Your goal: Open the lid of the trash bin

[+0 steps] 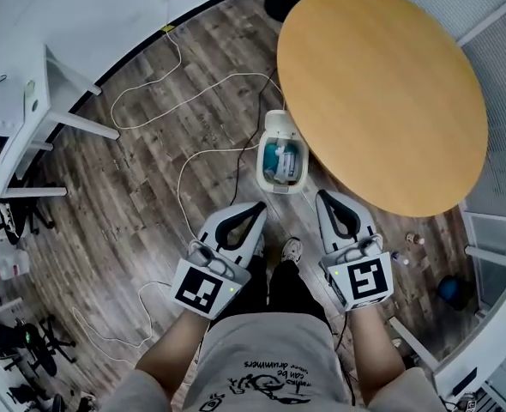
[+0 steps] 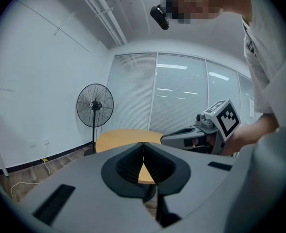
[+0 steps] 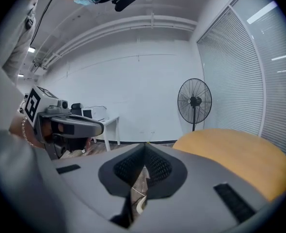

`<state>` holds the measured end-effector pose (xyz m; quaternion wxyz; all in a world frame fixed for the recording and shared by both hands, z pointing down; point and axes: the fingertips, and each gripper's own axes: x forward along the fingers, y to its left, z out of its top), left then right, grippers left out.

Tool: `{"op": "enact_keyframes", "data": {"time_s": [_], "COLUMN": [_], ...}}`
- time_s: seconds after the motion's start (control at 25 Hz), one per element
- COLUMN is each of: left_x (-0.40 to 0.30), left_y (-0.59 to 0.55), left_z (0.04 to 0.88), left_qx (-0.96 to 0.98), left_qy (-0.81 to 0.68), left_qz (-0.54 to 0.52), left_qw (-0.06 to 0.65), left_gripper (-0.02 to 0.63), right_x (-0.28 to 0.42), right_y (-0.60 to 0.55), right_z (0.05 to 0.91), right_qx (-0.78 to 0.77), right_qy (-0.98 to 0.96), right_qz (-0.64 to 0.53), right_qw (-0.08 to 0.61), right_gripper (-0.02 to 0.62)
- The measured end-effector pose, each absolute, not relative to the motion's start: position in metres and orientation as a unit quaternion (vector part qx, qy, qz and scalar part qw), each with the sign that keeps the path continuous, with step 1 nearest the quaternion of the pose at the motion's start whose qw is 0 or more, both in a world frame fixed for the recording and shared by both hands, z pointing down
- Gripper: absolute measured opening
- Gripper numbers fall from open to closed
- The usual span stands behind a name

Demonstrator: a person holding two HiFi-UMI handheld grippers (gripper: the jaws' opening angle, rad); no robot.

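Observation:
A small white trash bin (image 1: 283,156) stands on the wood floor by the edge of the round table. Its top shows open, with blue-green contents visible inside and the lid part at its far side. My left gripper (image 1: 256,208) is held at waist height, below and left of the bin, jaws shut and empty. My right gripper (image 1: 323,196) hangs just below and right of the bin, also shut on nothing. In the left gripper view the closed jaw tips (image 2: 143,143) point level across the room, and those in the right gripper view (image 3: 144,144) do the same.
A round wooden table (image 1: 382,84) overhangs the bin's right side. White cables (image 1: 184,101) loop over the floor to the left. A white desk (image 1: 51,101) stands at far left. A pedestal fan (image 2: 95,106) stands by the wall.

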<state>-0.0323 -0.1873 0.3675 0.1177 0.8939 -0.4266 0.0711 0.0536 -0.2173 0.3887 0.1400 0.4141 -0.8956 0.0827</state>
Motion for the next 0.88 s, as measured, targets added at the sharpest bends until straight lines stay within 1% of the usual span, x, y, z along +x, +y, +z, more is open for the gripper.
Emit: {"op": "enact_keyframes", "data": {"time_s": [0.2,0.36,0.52,0.88], "left_x": [-0.035,-0.037,-0.036,-0.034], "left_y": [-0.175,-0.166,-0.159,-0.145], "left_z": [0.314,0.281,0.259,0.205], "left_qx": [0.895,0.899,0.903,0.910], "left_qy": [-0.428,-0.424,-0.420,-0.411], "left_qz": [0.057,0.047,0.041,0.015], "left_qw": [0.109,0.100,0.079,0.061], "left_gripper": [0.020,0.020,0.020,0.020], "right_x": [0.061,0.059,0.061,0.058], "right_y": [-0.202,-0.192,-0.181,-0.156], "right_z": [0.336,0.298,0.269,0.214], "right_qx": [0.417,0.410,0.407,0.403], "right_qy": [-0.893,-0.902,-0.904,-0.909], "right_qz": [0.077,0.059,0.049,0.032], "right_qw": [0.149,0.123,0.119,0.099], "right_gripper": [0.008,0.008,0.008,0.008]}}
